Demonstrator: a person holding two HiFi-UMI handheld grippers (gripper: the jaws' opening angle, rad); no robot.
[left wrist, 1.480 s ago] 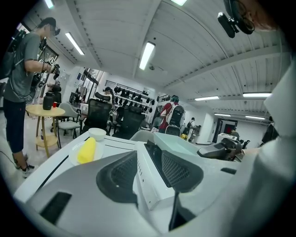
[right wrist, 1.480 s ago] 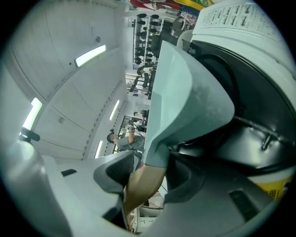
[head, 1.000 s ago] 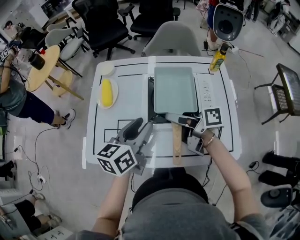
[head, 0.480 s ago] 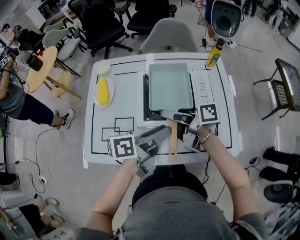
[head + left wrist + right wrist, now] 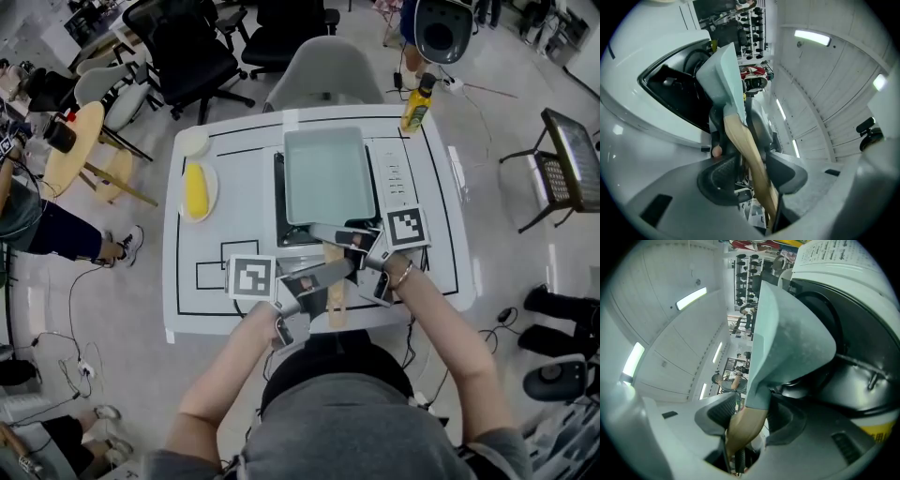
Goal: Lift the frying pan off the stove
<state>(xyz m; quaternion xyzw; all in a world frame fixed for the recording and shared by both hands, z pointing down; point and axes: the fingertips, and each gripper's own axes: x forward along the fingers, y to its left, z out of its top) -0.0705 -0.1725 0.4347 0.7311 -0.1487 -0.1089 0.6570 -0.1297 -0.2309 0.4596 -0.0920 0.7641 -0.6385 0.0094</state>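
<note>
Frying pan on stove: right tongs clamp its wooden handle; left tongs, just opening wide, straddle it.

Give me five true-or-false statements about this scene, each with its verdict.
1. The pan sits on the stove. True.
2. The right gripper is shut on the handle. True.
3. The left gripper is shut on the handle. False: its jaws, which have just been opening, stand apart with the handle between them.
4. The bottle stands at the near edge of the table. False: it stands at the far right corner.
5. The yellow food lies in the pan. False: it lies on a plate at the left, and the pan is empty.
</note>
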